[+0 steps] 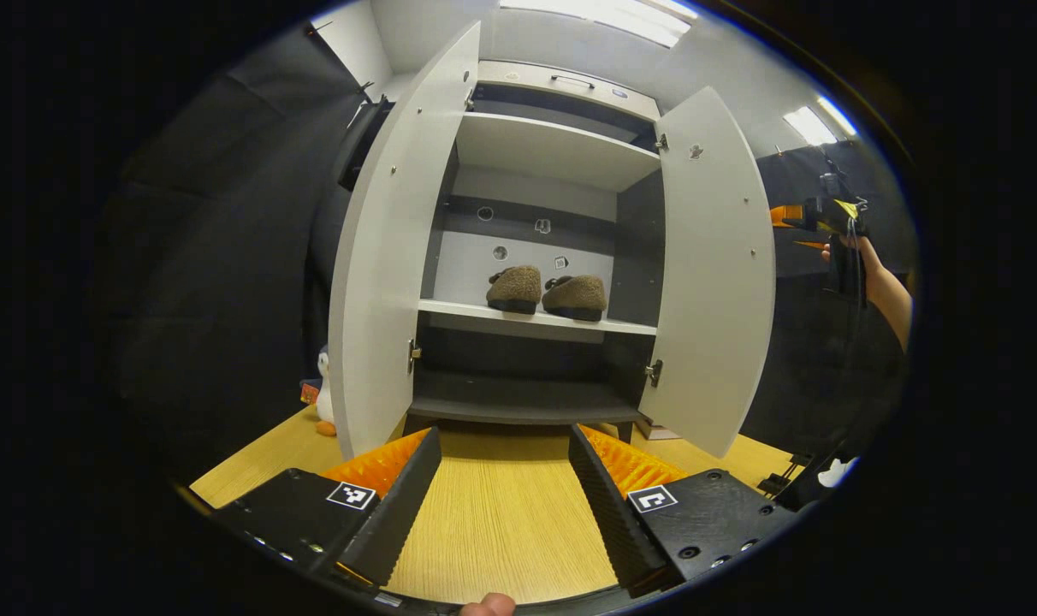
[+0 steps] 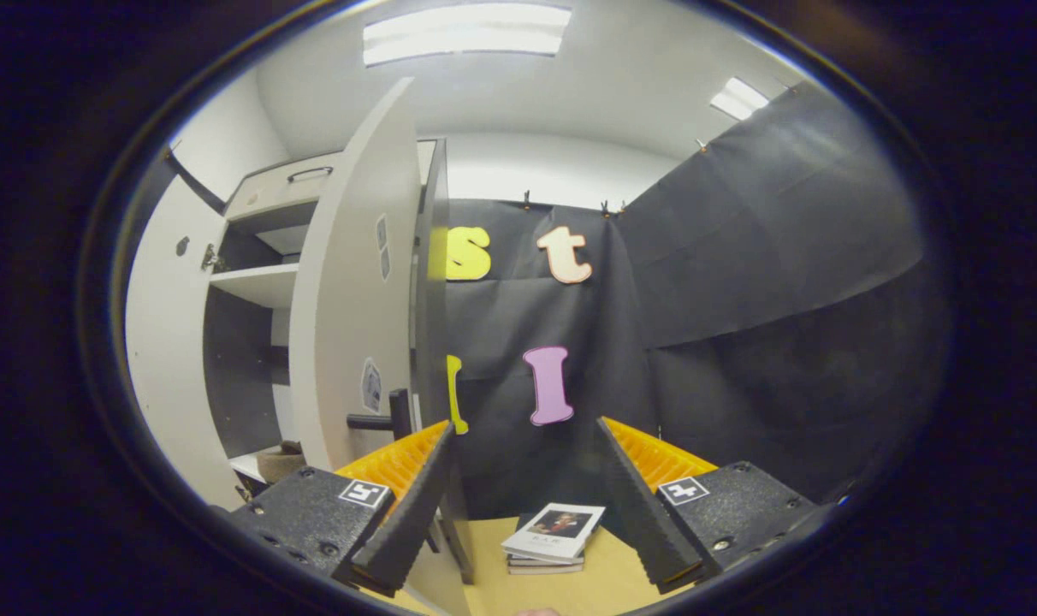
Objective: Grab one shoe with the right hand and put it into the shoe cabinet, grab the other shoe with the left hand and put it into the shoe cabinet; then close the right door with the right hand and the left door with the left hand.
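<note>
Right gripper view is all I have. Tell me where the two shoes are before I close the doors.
Observer: Both brown fuzzy shoes sit side by side on the white middle shelf of the shoe cabinet.
Operator: Report anything near the left door.
Observer: A white penguin plush toy stands on the wooden surface, on the outer side of the open white left door.
Operator: Give me the left gripper's state.
Observer: The left gripper is open and empty, its fingers spread over the wooden surface in front of the cabinet.
</note>
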